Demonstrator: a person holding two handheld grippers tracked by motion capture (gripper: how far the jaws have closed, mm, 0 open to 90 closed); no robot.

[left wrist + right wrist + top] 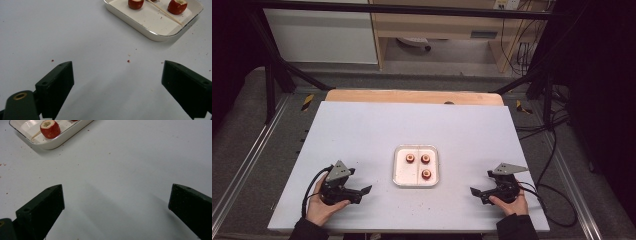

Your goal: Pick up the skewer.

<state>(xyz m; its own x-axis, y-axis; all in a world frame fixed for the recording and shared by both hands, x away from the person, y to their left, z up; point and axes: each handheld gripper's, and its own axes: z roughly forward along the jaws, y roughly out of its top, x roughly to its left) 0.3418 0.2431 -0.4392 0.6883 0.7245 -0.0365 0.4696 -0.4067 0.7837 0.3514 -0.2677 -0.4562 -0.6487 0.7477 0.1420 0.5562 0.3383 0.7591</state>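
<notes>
A small white tray [432,181] lies in the middle of the white table. Three red cored fruit pieces sit in it: one at back left [410,158], one at back right [425,159], one nearer the front [426,174]. A thin wooden skewer [165,12] lies across the tray [150,35] between two pieces [135,3] [177,6]. My left gripper [364,192] rests left of the tray, open, nothing between its jaws [117,82]. My right gripper [475,192] rests right of the tray, open and empty [116,205]. The right gripper view shows one piece [50,129] in the tray corner [55,145].
Red crumbs dot the table [128,60] near the tray. A wooden board edge [412,96] runs along the table's far side. Black frame bars [277,65] and cables [557,150] flank the table. Bare tabletop [362,130] surrounds the tray.
</notes>
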